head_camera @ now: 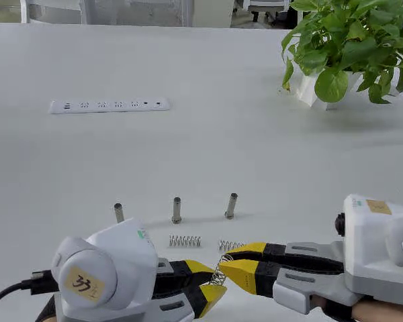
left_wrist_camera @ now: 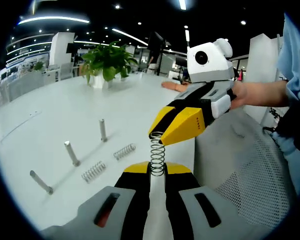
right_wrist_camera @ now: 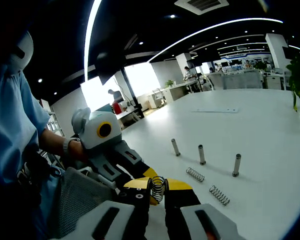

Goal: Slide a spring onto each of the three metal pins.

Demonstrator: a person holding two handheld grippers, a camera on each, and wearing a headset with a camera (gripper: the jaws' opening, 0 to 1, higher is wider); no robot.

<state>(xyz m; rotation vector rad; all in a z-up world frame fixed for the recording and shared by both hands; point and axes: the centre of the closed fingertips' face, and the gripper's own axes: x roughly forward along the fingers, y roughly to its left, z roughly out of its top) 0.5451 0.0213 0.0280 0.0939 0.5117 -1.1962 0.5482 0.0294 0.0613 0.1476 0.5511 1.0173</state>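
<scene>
Smooth white desk (head_camera: 208, 134) is viewed from above. Yellow-tipped left claw (head_camera: 211, 282) and right claw (head_camera: 226, 263) are each clenched on one end of a coiled wire spring (head_camera: 219, 274), held above the desk. Three cylindrical metal pins (head_camera: 176, 210) are stood upright in a row; two loose springs (head_camera: 185, 240) are laid just in front.

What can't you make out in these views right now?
- Base of the left pin, head view: hidden behind the left gripper body.
- Ends of the held spring, both gripper views: buried between jaws.
- Sockets of the power strip, head view: too small.
- The plant, head view: cut off by top and right edges.
</scene>
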